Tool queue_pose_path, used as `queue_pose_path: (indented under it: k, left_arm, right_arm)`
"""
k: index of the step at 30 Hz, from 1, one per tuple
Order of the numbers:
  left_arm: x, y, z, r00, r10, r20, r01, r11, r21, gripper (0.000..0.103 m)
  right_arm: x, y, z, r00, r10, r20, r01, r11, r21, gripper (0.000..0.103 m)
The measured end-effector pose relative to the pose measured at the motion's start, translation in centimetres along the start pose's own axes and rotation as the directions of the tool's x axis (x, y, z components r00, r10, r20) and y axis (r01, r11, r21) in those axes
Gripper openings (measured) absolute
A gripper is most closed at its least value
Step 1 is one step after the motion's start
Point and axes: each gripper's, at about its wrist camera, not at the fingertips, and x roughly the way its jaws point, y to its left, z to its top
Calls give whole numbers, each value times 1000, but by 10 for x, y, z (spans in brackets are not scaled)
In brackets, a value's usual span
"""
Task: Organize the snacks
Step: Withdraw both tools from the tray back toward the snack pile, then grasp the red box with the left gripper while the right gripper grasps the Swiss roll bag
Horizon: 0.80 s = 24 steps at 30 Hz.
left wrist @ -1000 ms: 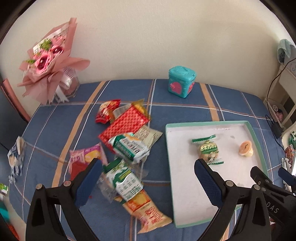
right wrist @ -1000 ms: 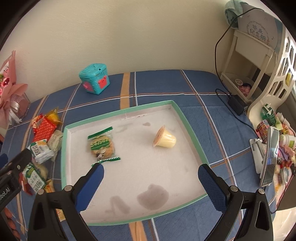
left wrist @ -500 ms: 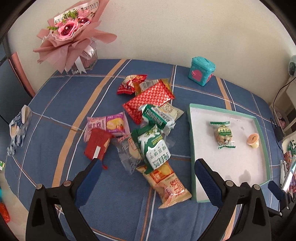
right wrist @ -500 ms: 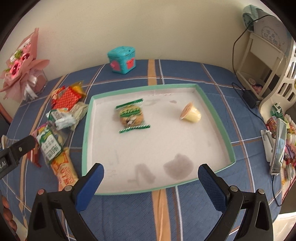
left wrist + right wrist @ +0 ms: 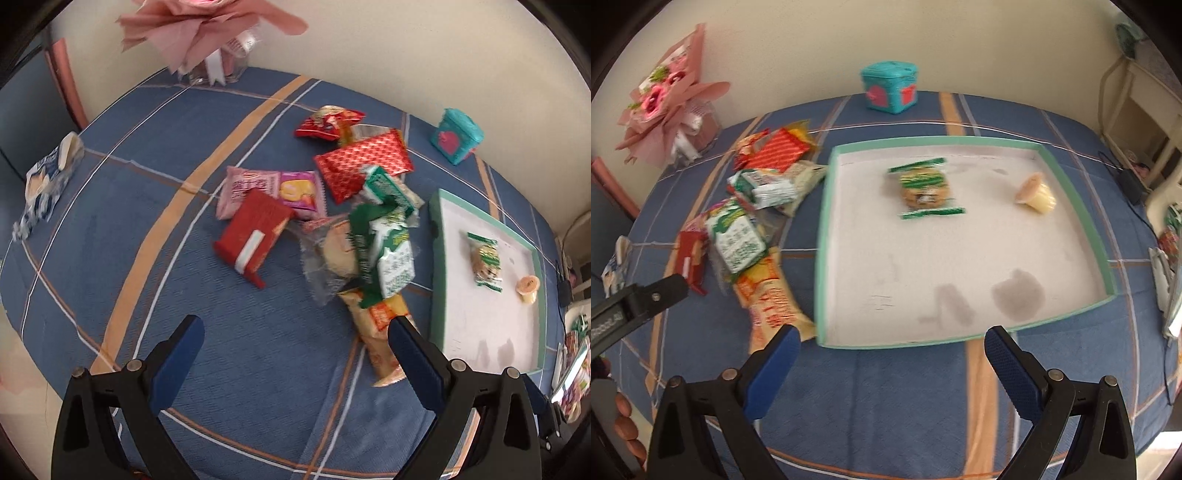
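Note:
A heap of snack packets lies on the blue plaid tablecloth: a red box (image 5: 255, 236), a pink packet (image 5: 273, 190), a red checked packet (image 5: 364, 162), green-and-white packets (image 5: 393, 258) and an orange packet (image 5: 380, 332). To its right sits a white tray with a green rim (image 5: 437, 273) (image 5: 822, 258), holding a green-wrapped cookie (image 5: 925, 188) (image 5: 485, 260) and a small jelly cup (image 5: 1036, 194) (image 5: 528, 288). My left gripper (image 5: 295, 347) is open above the cloth, in front of the heap. My right gripper (image 5: 892, 350) is open near the tray's front edge, holding nothing.
A pink bouquet in a glass vase (image 5: 670, 99) (image 5: 210, 33) stands at the back left. A teal box (image 5: 890, 86) (image 5: 456, 134) sits by the wall. A blue-white packet (image 5: 46, 181) lies at the left table edge. Shelves and cables (image 5: 1137, 122) are to the right.
Both grippers have pulled back and swung left. The left view now centres on the snack heap; the right view shows the tray farther off. Nothing was grasped.

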Motion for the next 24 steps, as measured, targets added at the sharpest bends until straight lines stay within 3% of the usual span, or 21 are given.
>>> queue_pose_path:
  k: [15, 24]
  left_arm:
    - [14, 39, 24, 998, 54, 36, -50, 993, -107, 100]
    - [30, 35, 48, 998, 57, 27, -56, 998, -28, 100]
  right_arm:
    - [33, 75, 11, 992, 117, -53, -124, 976, -180, 75]
    - [53, 84, 17, 987, 116, -112, -136, 972, -192, 63]
